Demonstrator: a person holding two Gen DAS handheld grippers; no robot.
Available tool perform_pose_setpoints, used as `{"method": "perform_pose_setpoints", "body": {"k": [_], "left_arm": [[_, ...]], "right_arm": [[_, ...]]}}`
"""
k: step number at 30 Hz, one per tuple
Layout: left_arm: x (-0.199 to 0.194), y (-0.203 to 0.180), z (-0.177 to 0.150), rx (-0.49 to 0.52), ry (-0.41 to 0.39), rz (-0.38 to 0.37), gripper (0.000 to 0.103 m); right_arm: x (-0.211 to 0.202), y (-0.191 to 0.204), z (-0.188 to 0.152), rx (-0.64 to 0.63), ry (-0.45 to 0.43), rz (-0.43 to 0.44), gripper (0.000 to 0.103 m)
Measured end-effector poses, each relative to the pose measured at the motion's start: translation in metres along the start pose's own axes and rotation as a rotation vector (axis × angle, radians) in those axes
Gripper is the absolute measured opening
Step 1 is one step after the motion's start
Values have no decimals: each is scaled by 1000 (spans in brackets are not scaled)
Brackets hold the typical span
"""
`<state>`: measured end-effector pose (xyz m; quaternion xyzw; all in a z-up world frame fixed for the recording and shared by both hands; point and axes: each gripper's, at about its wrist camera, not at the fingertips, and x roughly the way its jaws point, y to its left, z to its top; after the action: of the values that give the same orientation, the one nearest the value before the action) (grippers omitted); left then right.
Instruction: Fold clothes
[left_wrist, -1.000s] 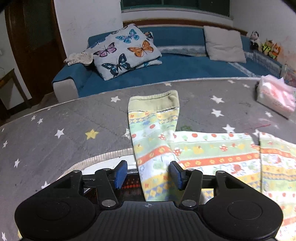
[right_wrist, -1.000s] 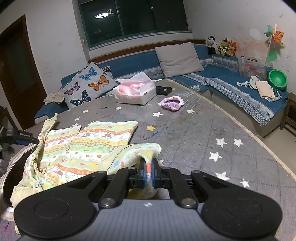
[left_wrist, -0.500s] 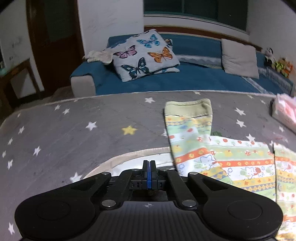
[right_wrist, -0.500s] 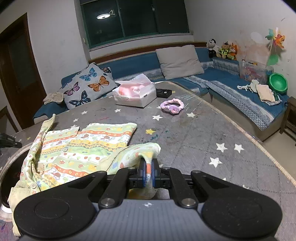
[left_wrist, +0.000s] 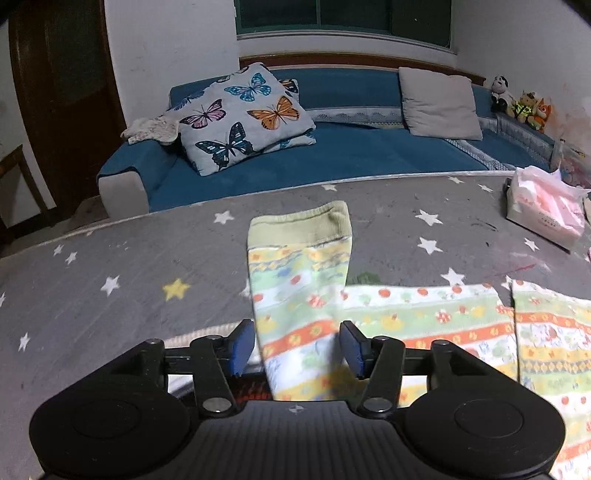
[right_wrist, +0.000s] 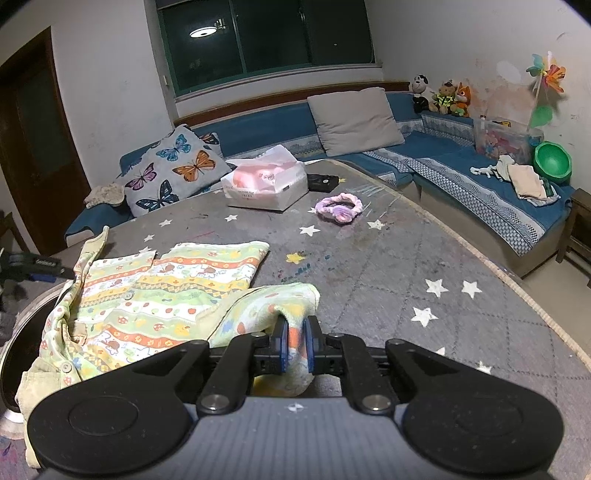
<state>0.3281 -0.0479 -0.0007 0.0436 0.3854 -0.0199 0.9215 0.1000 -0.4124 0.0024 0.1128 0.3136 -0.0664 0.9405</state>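
The left gripper stands apart astride the striped cotton sleeve, which runs far; the right gripper clamps the other sleeve.

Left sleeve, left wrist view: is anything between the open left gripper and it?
Nothing visible. The left gripper is open, its blue pads either side of the sleeve lying flat on the grey star cloth. The tissue pack sits far off to the right.
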Motion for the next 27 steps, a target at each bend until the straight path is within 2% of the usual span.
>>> {"method": "perform_pose_setpoints", "body": {"k": [4, 6, 7, 8, 12, 19, 27], "left_arm": [[17, 0, 4, 2, 22, 15, 51], [22, 5, 4, -20, 33, -7, 29], [22, 7, 4, -22, 33, -17, 21], [21, 9, 4, -25, 33, -27, 7], [12, 16, -2, -14, 0, 10, 3], [-27, 56, -18, -80, -62, 93, 3], [-98, 127, -68, -210, -84, 190, 3]], "right_arm": [[3, 0, 0, -1, 2, 0, 10], [4, -1, 0, -2, 2, -2, 10], [4, -1, 1, -4, 1, -3, 10], [4, 0, 1, -5, 0, -3, 10], [3, 1, 3, -16, -11, -3, 10], [6, 2, 7, -6, -20, 12, 9], [3, 13, 3, -9, -22, 65, 9]]}}
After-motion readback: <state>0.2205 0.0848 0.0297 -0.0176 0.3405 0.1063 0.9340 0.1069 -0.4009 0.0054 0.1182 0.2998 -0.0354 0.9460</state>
